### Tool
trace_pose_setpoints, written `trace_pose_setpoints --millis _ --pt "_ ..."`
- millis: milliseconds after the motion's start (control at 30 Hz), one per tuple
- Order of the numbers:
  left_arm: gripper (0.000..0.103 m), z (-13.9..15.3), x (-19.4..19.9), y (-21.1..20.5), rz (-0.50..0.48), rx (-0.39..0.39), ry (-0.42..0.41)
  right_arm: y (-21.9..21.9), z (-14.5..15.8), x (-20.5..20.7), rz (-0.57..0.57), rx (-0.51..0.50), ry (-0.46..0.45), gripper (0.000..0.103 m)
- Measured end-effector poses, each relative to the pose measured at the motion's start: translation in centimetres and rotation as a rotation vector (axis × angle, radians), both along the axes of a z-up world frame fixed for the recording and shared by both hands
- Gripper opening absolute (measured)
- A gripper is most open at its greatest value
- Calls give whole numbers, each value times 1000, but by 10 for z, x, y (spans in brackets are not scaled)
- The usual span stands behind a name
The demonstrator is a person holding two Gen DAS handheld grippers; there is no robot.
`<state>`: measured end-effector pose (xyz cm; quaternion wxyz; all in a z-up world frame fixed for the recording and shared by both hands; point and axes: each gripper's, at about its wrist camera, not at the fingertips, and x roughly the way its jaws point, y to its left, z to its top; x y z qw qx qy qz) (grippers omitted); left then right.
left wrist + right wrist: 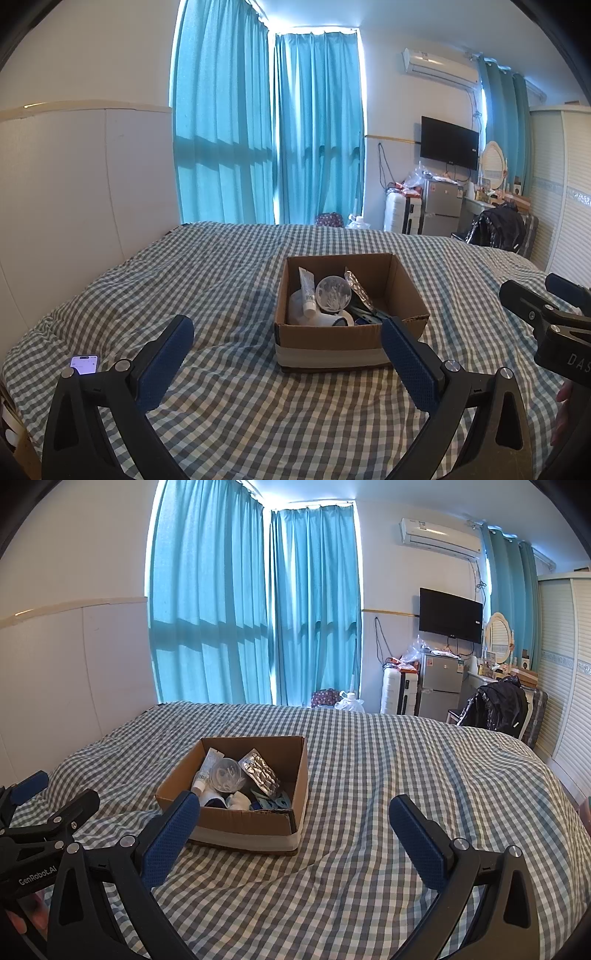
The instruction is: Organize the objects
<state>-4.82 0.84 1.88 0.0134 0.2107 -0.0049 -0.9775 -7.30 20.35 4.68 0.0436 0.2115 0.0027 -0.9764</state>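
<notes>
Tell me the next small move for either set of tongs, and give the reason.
Probably ease the left tongs forward and over the cardboard box. Both tongs stand open and empty, the right tongs too, and the tube, round clear container and foil pack lie jumbled inside.

Around the cardboard box (236, 821) the checked bedspread (369, 775) lies bare on every side, only a phone (85, 364) well off to its left, while its open top is crowded with tube (307, 291), round container (333, 294) and foil pack (258, 770).
</notes>
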Motion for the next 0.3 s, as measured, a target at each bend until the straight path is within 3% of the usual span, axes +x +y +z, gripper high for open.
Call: trace_pose_setpoints --millis 300 --pt "103 0 0 1 -8 -4 -1 -3 1 -2 6 1 -4 103"
